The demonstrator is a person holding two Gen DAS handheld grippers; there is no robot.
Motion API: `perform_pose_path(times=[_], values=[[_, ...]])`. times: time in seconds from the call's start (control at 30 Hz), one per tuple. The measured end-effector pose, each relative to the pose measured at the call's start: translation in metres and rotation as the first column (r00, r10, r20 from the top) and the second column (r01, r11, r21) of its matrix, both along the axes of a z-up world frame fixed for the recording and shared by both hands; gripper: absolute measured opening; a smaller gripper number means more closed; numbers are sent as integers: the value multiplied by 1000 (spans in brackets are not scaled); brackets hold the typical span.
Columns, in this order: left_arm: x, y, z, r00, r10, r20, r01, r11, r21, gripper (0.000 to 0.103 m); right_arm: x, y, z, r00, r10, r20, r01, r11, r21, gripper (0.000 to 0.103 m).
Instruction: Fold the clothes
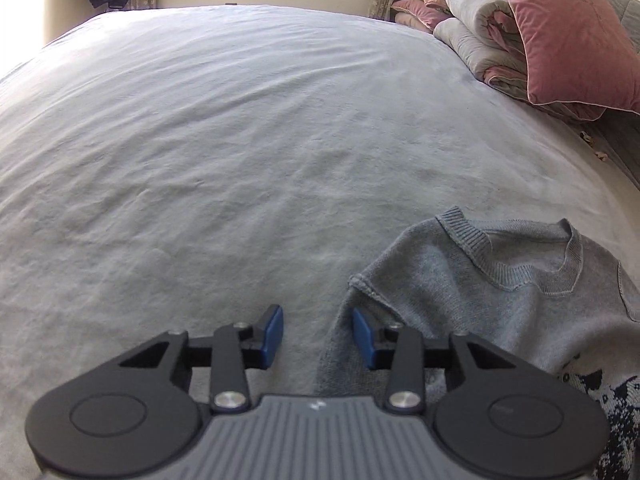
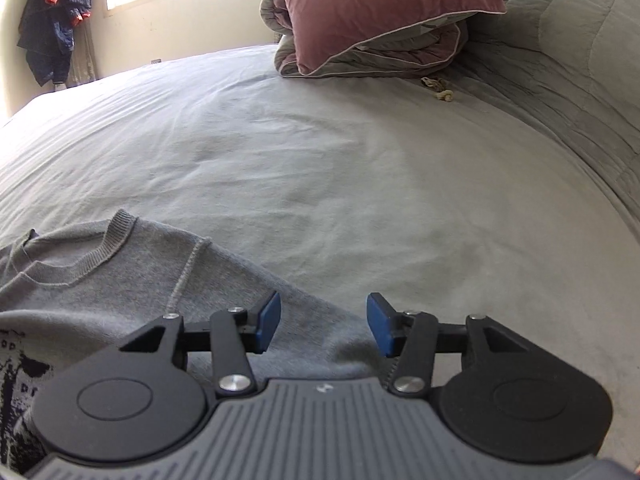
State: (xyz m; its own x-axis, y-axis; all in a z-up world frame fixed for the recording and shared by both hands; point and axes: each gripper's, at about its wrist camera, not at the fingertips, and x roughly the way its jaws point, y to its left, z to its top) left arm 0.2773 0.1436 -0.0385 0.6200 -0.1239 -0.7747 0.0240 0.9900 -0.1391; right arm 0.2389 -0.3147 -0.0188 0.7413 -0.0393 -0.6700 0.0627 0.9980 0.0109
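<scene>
The left gripper (image 1: 318, 334) is hovering with its blue-padded jaws spread wide and gripping nothing, straddling the sleeve edge of the grey knitted sweater with the ribbed round collar (image 1: 500, 288). Over on the other side, the right gripper (image 2: 324, 324) is doing the same: jaws wide apart, empty, poised above the opposite sleeve where it is running down off the shoulder seam. The sweater is lying flat, front up, on the pale grey bed sheet (image 1: 220, 140), collar pointing away, a dark printed pattern showing low on its chest. Further out, a folded grey and pink quilt (image 2: 360, 52) with a dusty-pink velvet pillow (image 2: 376, 4) on it is sitting at the head of the bed, well apart from the garment.

By the look of it, both sleeves are waiting to be pinched and folded inward. The risks: a jaw catching the bed sheet along with the knit and dragging it up, or taking only one loose layer so the sleeve is sagging and the fold is landing crooked.
</scene>
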Motion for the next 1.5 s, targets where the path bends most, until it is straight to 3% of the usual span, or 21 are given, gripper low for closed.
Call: perform_pose_path(times=[0.17,0.2,0.23,0.27,0.33,0.43,0.67,0.77,0.9,1.0,1.1,1.13,1.17,1.23,1.33,1.37,1.4,1.5], values=[[3,-11,-2,998,-57,-22,56,998,-35,3,27,22,-18,997,70,-19,-70,998,7,52],[3,-13,0,998,-56,-18,55,998,-21,3,31,27,-23,996,82,-27,-82,997,3,52],[3,-15,2,998,-54,-14,54,999,-6,2,34,32,-29,995,92,-25,-92,996,-4,44],[2,-17,3,999,-52,-10,52,999,9,2,34,36,-31,995,103,-12,-103,995,-12,26],[4,-21,12,999,-39,25,36,996,86,1,34,43,-30,993,120,-2,-120,993,-13,5],[11,-24,25,993,-27,115,1,975,222,1,34,52,-24,991,131,22,-128,988,-87,3],[37,-28,44,969,3,248,-95,927,362,1,46,51,-4,991,79,111,-65,990,-122,2],[48,-29,31,975,18,221,-101,924,370,1,52,57,0,987,83,141,-62,987,-149,2],[62,-30,14,982,40,183,-108,919,379,2,64,62,-9,990,95,106,-76,983,-168,2],[68,-24,2,988,39,147,-87,938,335,8,70,62,-20,992,109,66,-97,983,-158,3],[70,-14,2,987,40,155,-80,963,256,20,73,56,-19,990,123,69,-117,990,-84,15],[70,-11,1,987,41,158,-77,970,230,23,74,53,-18,989,128,74,-124,991,-53,24],[71,-8,1,986,42,161,-74,976,203,23,76,51,-17,988,135,79,-134,991,-16,42],[70,-6,1,983,49,176,-80,982,174,23,79,48,-16,986,141,85,-145,989,34,48],[67,-10,1,974,68,214,-106,980,171,20,88,56,-22,986,160,48,-162,985,53,45],[66,-11,1,971,74,227,-115,979,170,10,89,61,-25,985,171,40,-172,984,41,24],[65,-12,1,967,81,240,-124,978,169,3,88,67,-28,980,193,38,-194,981,24,13],[61,-16,1,955,100,278,-149,975,164,1,83,85,-28,974,214,68,-210,975,-69,9]])
